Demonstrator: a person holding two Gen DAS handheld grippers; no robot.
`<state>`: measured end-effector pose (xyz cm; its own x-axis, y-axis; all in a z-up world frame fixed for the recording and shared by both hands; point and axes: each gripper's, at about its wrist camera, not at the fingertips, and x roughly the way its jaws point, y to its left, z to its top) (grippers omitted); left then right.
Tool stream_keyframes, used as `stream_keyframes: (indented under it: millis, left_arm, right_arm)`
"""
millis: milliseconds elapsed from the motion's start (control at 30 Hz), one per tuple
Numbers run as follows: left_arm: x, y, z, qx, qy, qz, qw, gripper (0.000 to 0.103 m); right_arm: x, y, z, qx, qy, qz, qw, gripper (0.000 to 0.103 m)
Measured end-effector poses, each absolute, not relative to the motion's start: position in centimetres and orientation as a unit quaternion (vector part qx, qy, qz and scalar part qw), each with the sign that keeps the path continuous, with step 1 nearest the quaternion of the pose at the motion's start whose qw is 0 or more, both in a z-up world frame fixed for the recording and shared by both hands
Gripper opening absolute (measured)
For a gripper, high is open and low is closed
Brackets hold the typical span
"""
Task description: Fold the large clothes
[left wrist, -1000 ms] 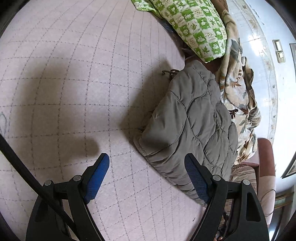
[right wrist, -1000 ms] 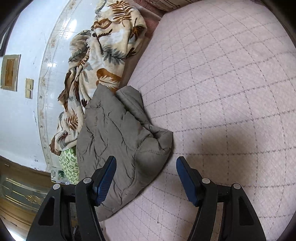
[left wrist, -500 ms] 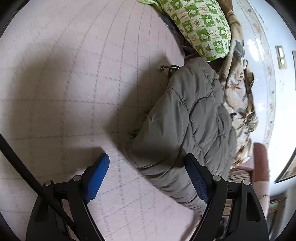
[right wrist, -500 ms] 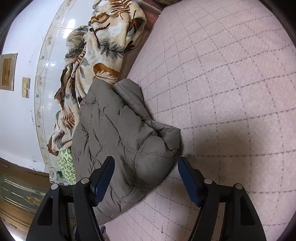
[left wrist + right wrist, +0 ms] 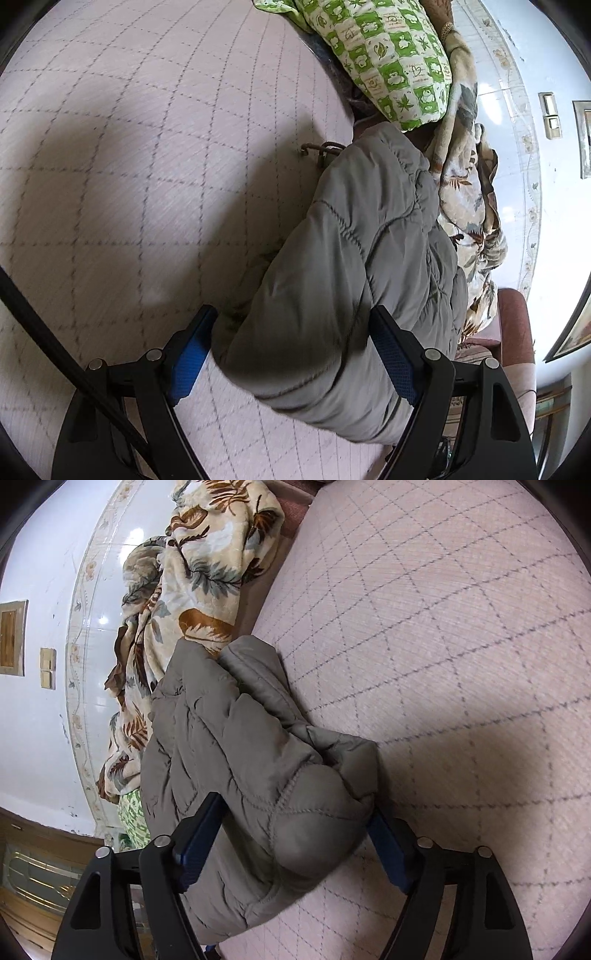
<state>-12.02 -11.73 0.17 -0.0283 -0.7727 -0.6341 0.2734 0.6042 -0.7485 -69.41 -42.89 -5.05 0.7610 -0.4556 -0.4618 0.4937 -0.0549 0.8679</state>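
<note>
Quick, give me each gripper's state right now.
Left gripper: open, fingers straddling the grey padded jacket.
Right gripper: open, straddling the same jacket's other end.

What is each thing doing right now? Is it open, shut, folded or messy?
Left tool: open, fingers either side of the jacket's end.
Right tool: open, fingers either side of the jacket's other end.
Jacket: bunched into a puffy bundle on the mat.
Blanket: crumpled in a heap by the wall.
Green pillow: lying past the jacket.
Mat: spread flat.
</note>
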Motion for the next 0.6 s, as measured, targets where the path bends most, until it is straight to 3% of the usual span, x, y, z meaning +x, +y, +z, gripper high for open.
stream_keyframes:
  millis: [200, 267, 333, 433, 500, 600]
  left_arm:
    - [-11.6, -12.8, 0.3, -0.200, 0.589, -0.398, 0.674, 0.083]
    - [-11.6, -13.0, 0.3, -0.198, 0.585, -0.401, 0.677, 0.083]
    - [-11.7, -13.2, 0.6, -0.189, 0.579, -0.405, 0.682, 0.082]
    - [-12.0, -13.5, 1.1, -0.170, 0.566, -0.409, 0.696, 0.070]
    - [-12.5, -13.9, 1.9, -0.146, 0.546, -0.415, 0.713, 0.057]
    - [-13.5, -14.5, 3.5, -0.101, 0.511, -0.419, 0.744, 0.046]
  right_arm:
    - [-67.8, -43.7, -4.8, 0.623, 0.025, -0.355, 0.696, 0.086]
    - [-67.5, -43.8, -4.6, 0.618, 0.023, -0.357, 0.700, 0.081]
    - [-67.3, -43.9, -4.4, 0.613, 0.025, -0.361, 0.702, 0.065]
    - [-67.3, -43.7, -3.8, 0.596, 0.027, -0.366, 0.714, 0.045]
    - [-66.8, -43.5, -2.8, 0.571, 0.039, -0.378, 0.728, 0.040]
    - [-66.0, -43.0, -1.5, 0.536, 0.058, -0.396, 0.743, 0.034]
